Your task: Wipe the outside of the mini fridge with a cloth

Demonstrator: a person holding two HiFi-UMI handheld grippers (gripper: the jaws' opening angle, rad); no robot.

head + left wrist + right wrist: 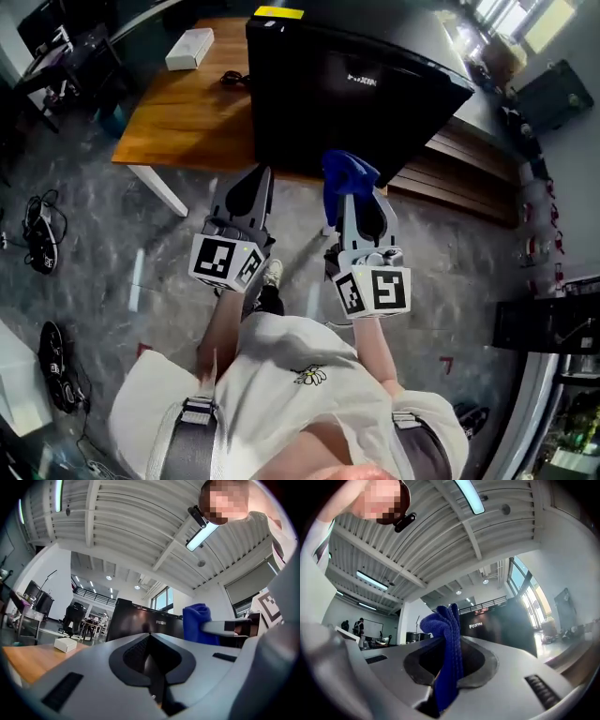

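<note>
The black mini fridge stands on a wooden table, its dark front facing me; it also shows in the left gripper view as the fridge and in the right gripper view as the fridge. My right gripper is shut on a folded blue cloth, held just short of the fridge's lower front. The cloth sticks up between the jaws, and from the left gripper view the cloth is at the right. My left gripper is shut and holds nothing, beside the right one.
A small white box lies on the table's far left part. Dark wooden slats run to the right of the fridge. Cables and shoes lie on the grey floor at the left. A dark cabinet stands at the right.
</note>
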